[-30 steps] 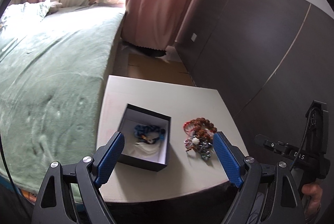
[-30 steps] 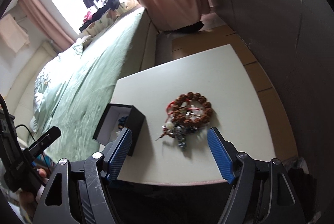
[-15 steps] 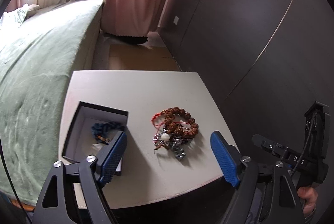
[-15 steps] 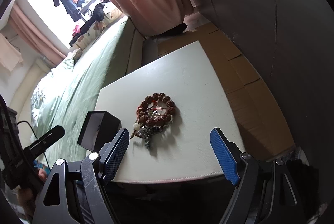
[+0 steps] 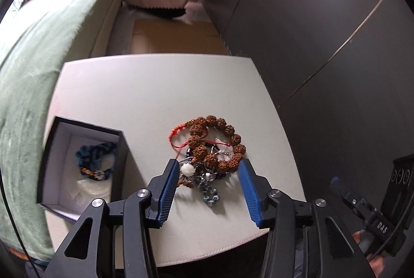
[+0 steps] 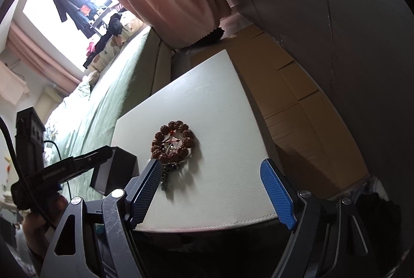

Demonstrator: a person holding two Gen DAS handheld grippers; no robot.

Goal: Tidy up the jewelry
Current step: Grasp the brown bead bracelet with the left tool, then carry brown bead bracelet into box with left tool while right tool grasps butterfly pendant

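Blue-padded left gripper: jaws closing, now low over the jewelry heap, which a second ago lay further ahead; pads flank it, not yet pressing. Likely the next pick. Right gripper: agape, empty. Count: one brown bead bracelet, one red cord, smaller tangled pieces uncountable; one black box holding one blue bracelet; one white table.

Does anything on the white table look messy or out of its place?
Yes. A tangled jewelry pile lies loose on the table, beside the open black box, which holds only a blue bracelet.
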